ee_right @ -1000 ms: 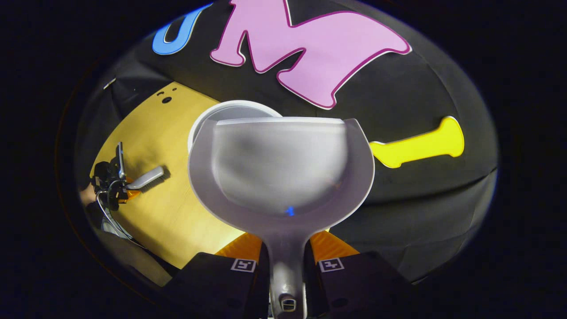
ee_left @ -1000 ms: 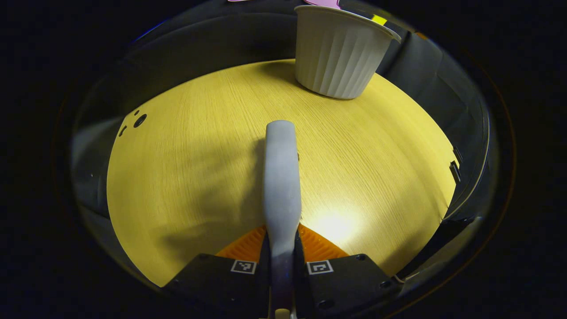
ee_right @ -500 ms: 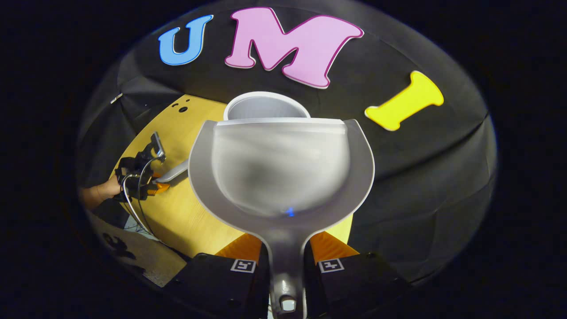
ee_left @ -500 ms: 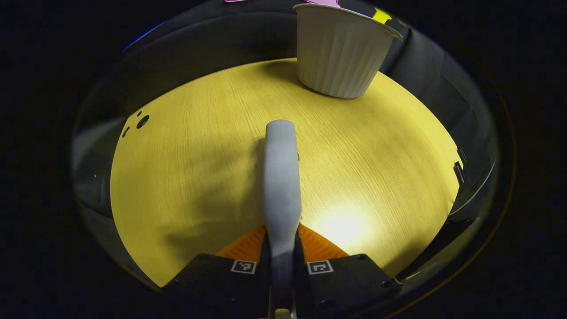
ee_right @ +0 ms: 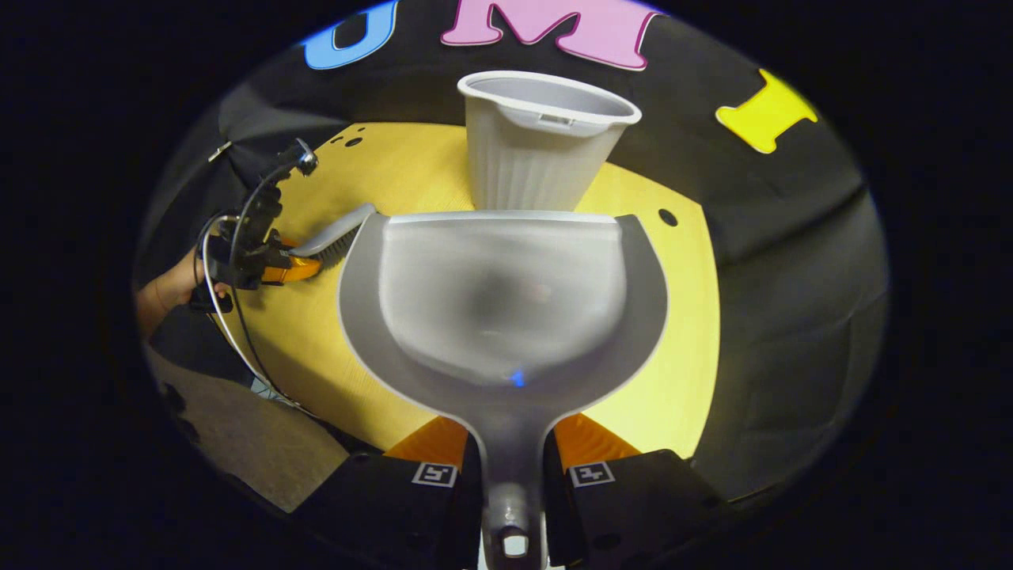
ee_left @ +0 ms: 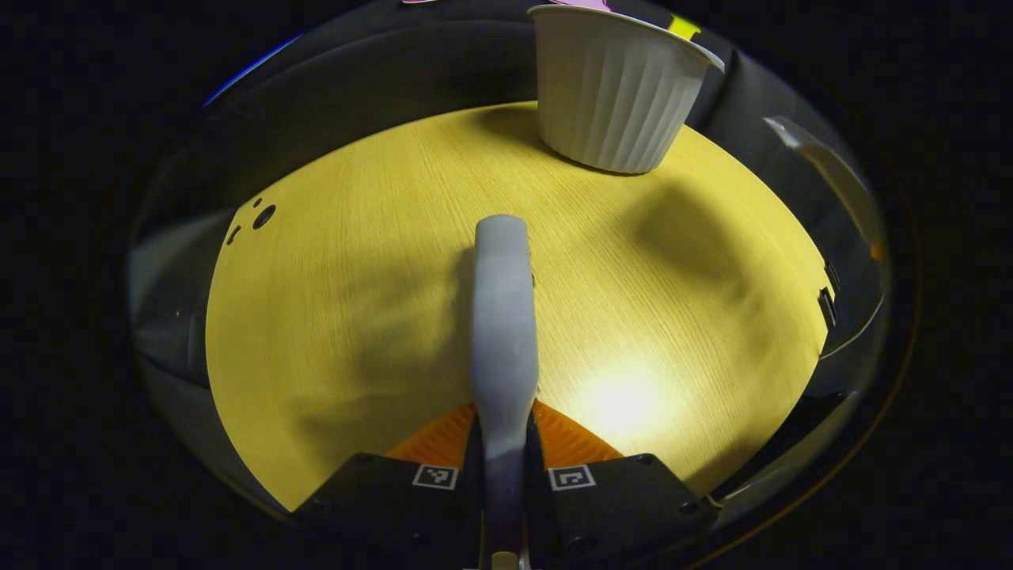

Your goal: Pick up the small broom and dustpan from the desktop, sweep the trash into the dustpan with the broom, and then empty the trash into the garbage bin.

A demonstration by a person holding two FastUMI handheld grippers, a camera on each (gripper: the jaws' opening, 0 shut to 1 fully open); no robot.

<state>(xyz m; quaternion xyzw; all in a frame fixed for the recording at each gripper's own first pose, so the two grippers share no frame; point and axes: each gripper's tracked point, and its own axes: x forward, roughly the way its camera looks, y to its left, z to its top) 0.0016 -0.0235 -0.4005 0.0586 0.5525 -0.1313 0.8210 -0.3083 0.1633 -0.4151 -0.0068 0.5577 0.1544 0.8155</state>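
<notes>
In the left gripper view my left gripper (ee_left: 503,431) is shut on the grey broom (ee_left: 502,317), which points out low over the yellow desktop (ee_left: 356,317). The white ribbed garbage bin (ee_left: 617,87) stands upright at the table's far side. The dustpan's edge (ee_left: 831,174) shows at the right. In the right gripper view my right gripper (ee_right: 510,443) is shut on the handle of the grey dustpan (ee_right: 502,301), held roughly level in front of the bin (ee_right: 538,150). Its bowl looks bare. Farther left, the left gripper (ee_right: 269,261) holds the broom (ee_right: 336,233), bristles beside the pan's left rim.
A hand (ee_right: 162,289) and black cables trail off the table's left edge. Small round holes (ee_left: 263,215) mark the desktop near its far-left corner, another hole (ee_right: 667,216) lies right of the bin. Brown floor (ee_right: 261,451) shows below the table's near edge.
The right gripper has drawn the dustpan back and down from over the bin, so the whole bin now shows beyond it. The pan's edge and shadow entered the left gripper view. The broom barely moved.
</notes>
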